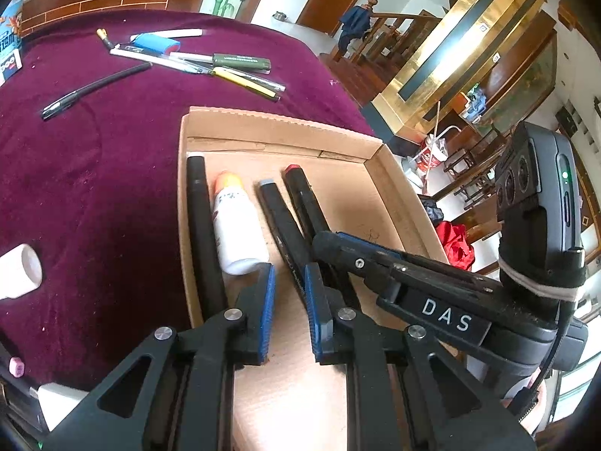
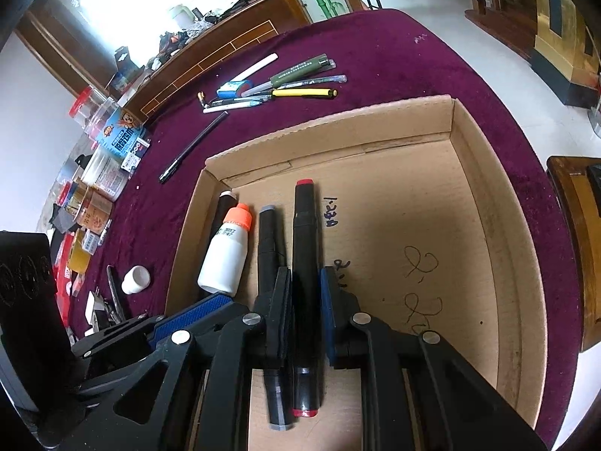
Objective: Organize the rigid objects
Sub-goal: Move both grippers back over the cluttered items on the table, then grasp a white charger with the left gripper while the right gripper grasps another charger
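My right gripper (image 2: 306,310) straddles the red-capped black marker (image 2: 306,263) lying in the shallow cardboard tray (image 2: 499,248), jaws narrowly parted around its smooth barrel, contact too close to call. I judge I'm lining it up beside the grey-capped black marker (image 2: 271,248) and the white plastic bottle with orange cap (image 2: 225,259). My left gripper (image 1: 288,312) hovers empty, jaws narrow. Loose pens (image 2: 285,82) wait on the maroon velvet surface (image 2: 394,60)

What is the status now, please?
Right gripper open astride red-capped marker in cardboard box. Left gripper open, empty. Grey-capped marker close alongside.
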